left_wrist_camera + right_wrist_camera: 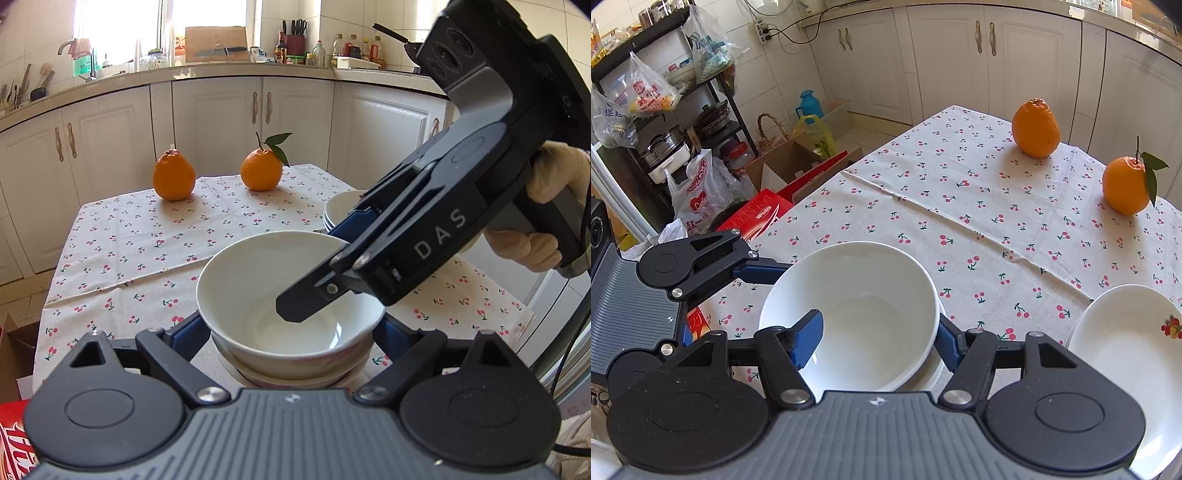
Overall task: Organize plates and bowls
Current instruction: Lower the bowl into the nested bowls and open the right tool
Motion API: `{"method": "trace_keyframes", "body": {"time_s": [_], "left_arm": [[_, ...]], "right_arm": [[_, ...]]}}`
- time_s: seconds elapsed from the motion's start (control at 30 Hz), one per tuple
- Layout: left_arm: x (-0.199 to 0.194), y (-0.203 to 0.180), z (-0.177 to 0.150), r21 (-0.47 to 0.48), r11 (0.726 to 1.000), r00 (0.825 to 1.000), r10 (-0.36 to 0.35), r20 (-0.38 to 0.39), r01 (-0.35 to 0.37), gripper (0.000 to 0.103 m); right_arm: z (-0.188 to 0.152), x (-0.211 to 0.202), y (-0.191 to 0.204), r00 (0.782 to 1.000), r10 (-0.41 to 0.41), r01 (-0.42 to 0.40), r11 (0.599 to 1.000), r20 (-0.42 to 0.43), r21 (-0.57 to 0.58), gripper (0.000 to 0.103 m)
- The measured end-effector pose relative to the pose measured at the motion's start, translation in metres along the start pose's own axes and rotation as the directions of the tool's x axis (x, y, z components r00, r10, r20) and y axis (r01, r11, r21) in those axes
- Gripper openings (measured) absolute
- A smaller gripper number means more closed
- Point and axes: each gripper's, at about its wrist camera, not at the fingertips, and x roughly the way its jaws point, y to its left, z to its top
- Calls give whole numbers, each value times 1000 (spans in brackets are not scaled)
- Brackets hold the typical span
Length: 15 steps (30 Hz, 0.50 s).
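A white bowl [258,280] [864,295] sits nested on a lower bowl [295,380] at the near edge of the cherry-print tablecloth [147,240]. My left gripper [290,332] reaches around it, its blue pads against both sides of the bowl. In the right wrist view one of its fingers [757,271] reaches the bowl's left side. My right gripper [879,343] [314,273] straddles the bowl's wall: one finger hangs inside the bowl away from the wall, the other stands outside it. A stack of white plates [1115,332] [343,206] lies to the right.
Two oranges [173,177] [260,170] stand at the table's far side, also in the right wrist view [1036,127] [1124,184]. White cabinets [221,110] lie beyond. Boxes and bags [764,206] and a black rack [665,110] crowd the floor to the left of the table.
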Motion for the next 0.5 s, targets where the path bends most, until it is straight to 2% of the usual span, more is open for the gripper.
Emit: {"method": "trace_keyframes", "body": {"time_s": [0.17,0.43,0.47,0.5], "left_arm": [[1,1,-1,-1,1000,1000,-9,-3,9,95],[2,2,-3,12,1000,1000,-16,-24,16,97],[2,2,-4,11,1000,1000,-18,-24,19,97],[1,3,-5,11,1000,1000,-21,-18,21,98]], "right_arm": [[-1,0,0,1000,-3,3,1000,0,-9,70],[-4,0,5,1000,0,0,1000,12,-26,80],[-4,0,5,1000,1,0,1000,15,-29,84],[-4,-1,6,1000,-7,8,999,23,-34,91]]}}
